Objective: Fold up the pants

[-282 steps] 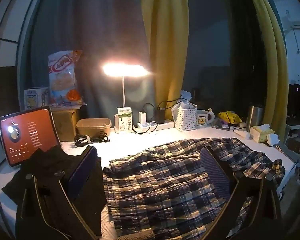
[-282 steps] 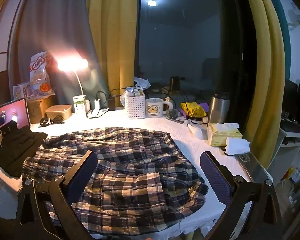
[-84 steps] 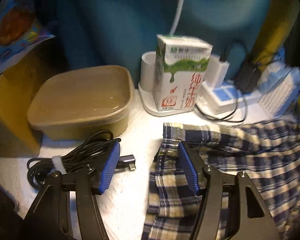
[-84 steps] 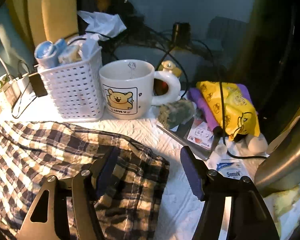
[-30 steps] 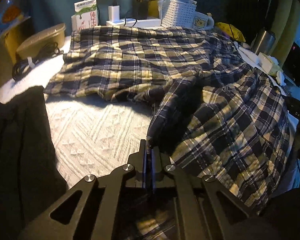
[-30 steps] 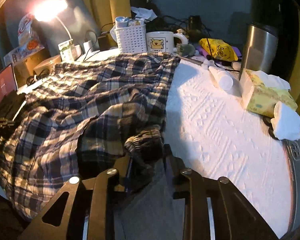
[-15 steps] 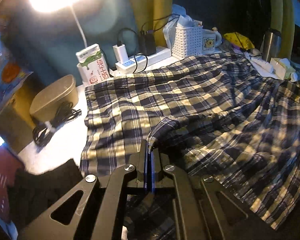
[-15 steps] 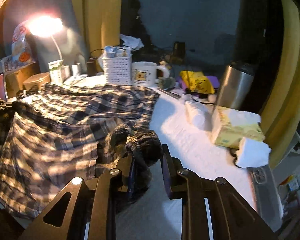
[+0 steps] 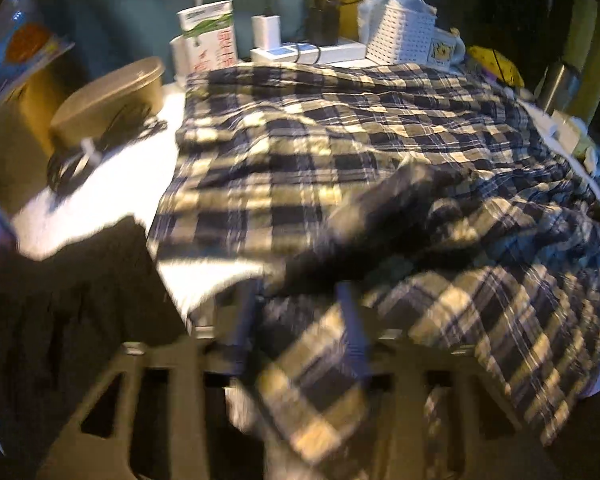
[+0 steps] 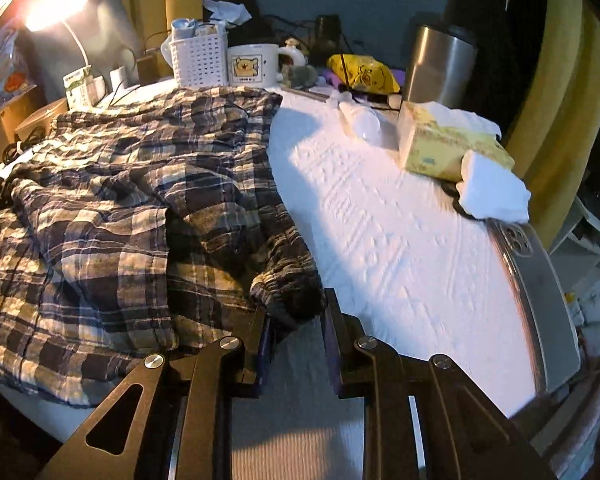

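Observation:
The blue-and-cream plaid pants (image 9: 340, 140) lie folded over themselves across the white textured tabletop (image 10: 400, 240). In the blurred left wrist view my left gripper (image 9: 296, 320) is low over their near edge. Its jaws are opening, and a flap of plaid cloth lies loose between the fingers. In the right wrist view the pants (image 10: 140, 184) fill the left half. My right gripper (image 10: 296, 320) is shut on the bunched elastic waistband (image 10: 288, 288) at the fold's near right corner, just above the table.
A black garment (image 9: 60, 300) lies left of the pants. Behind it are a brown lidded tub (image 9: 108, 96) and a coiled cable (image 9: 84, 152). At the back stand a milk carton (image 9: 210, 36), white basket (image 10: 198, 56), mug (image 10: 252, 64) and steel flask (image 10: 440, 64). A tissue box (image 10: 440, 144) sits right.
The left gripper's jaws were shut on the pants' edge and now stand apart, the cloth slack between them. The right gripper has tipped down toward the table, still holding the waistband.

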`<action>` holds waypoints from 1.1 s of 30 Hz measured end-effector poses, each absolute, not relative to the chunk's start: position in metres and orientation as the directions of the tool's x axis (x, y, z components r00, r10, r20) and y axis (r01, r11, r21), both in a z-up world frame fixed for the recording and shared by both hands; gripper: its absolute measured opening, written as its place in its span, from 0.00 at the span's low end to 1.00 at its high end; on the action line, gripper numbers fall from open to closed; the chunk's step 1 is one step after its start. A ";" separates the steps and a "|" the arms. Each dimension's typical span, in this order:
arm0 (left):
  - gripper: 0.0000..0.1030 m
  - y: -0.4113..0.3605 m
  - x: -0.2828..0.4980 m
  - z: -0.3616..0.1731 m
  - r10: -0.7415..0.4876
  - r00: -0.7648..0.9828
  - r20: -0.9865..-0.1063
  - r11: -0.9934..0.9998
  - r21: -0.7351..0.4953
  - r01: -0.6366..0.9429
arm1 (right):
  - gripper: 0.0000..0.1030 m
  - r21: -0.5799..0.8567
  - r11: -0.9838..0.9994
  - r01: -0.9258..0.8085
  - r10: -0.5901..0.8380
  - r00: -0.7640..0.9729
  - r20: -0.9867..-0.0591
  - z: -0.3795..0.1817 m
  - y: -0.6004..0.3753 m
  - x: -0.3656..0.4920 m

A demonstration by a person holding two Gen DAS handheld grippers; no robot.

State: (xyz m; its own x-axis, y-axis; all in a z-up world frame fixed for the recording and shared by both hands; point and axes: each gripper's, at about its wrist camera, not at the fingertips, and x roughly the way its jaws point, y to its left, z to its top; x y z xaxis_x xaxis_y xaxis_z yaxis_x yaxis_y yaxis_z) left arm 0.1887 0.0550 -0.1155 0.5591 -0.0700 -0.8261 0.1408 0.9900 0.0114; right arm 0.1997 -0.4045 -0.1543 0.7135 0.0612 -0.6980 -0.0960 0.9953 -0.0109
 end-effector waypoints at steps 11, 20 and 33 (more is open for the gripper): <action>0.57 0.064 0.125 -0.120 -0.194 0.548 -0.813 0.980 -0.181 0.079 | 0.69 0.020 0.995 -0.093 0.085 0.778 -0.623 -0.116 -0.410 0.202; 0.68 0.040 0.110 -0.126 -0.105 0.609 -0.786 0.994 -0.104 0.038 | 0.38 0.072 0.995 -0.069 0.099 0.738 -0.668 -0.145 -0.397 0.223; 0.05 0.054 0.083 -0.120 -0.141 0.546 -0.826 0.990 -0.126 0.065 | 0.28 0.048 0.997 -0.064 0.080 0.712 -0.698 -0.145 -0.406 0.202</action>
